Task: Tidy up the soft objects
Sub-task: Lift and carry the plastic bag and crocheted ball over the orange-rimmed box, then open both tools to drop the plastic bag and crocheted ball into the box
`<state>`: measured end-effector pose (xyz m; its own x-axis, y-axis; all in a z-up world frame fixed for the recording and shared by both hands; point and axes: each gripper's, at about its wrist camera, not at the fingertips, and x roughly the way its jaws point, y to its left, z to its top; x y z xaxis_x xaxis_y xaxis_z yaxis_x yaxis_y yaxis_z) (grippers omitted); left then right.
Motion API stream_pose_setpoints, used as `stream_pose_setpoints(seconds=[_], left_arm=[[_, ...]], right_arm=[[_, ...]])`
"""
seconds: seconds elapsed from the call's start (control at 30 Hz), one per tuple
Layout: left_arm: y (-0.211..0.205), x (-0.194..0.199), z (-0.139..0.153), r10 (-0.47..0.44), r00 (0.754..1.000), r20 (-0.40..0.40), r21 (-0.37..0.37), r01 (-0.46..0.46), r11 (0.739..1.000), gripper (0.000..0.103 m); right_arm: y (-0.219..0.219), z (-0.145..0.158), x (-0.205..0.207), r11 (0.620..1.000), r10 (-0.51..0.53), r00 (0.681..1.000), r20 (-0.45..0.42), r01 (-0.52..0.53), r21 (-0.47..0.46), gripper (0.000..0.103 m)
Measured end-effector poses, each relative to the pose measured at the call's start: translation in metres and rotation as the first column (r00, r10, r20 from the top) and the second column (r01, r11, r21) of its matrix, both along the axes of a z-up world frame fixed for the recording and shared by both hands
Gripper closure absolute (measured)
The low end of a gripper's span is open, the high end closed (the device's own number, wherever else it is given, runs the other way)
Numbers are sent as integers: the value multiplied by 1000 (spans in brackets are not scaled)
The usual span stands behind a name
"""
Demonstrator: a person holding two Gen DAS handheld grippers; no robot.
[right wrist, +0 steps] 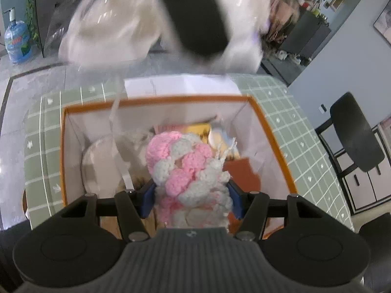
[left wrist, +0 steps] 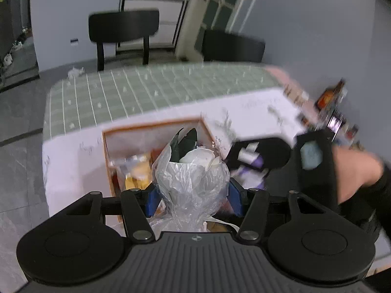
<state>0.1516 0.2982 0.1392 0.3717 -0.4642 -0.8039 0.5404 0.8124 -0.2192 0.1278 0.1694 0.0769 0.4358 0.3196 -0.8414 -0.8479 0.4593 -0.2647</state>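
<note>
Right wrist view looks down on the surface (right wrist: pixel 305 131), covered in a green checked cloth, where a large box (right wrist: pixel 273 131) with an orange rim stands open. Several soft things already lie inside it, among them a pale round bundle and some yellow and white pieces, so part of the sorting looks done. The right tool (right wrist: pixel 191 196) is clamped on a pink and white crocheted piece (right wrist: pixel 185 166), held above the box opening and not yet put down. Across the top of that view a blurred white bundle in clear wrap passes close to the lens. In the left wrist view the left tool (left wrist: pixel 193 199) grips a plastic-wrapped bundle (left wrist: pixel 193 173), white and dark inside, also held over the box (left wrist: pixel 151 128). Both things are in the air, so, as I judge it, each has yet to be lowered and let go. Whether more soft things wait elsewhere on the surface I cannot tell.
</note>
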Motion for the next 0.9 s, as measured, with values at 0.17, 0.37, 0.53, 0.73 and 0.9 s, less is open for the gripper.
stream_pose_setpoints(seconds=[0.17,0.37,0.53,0.73,0.9], left_arm=[[-21,5,-69,0,995,-99,168,16,986,39],[-33,6,-111,5,986,-166,217,32,976,39],[-39,1,-132,-9,985,-174,323,65,944,37],[-43,1,-140,-16,986,-163,365,75,928,36],[-47,1,-150,-23,985,-173,383,88,919,34]], right_arm=[[-13,-20,-3,997,-3,1000,4,3,-76,43],[-13,-35,-2,995,2,1000,-3,-3,-100,44],[-5,-44,-5,992,49,999,17,-47,-114,43],[6,-60,-2,988,67,998,15,-64,-140,43],[8,-67,-2,987,71,997,-4,-71,-145,43]])
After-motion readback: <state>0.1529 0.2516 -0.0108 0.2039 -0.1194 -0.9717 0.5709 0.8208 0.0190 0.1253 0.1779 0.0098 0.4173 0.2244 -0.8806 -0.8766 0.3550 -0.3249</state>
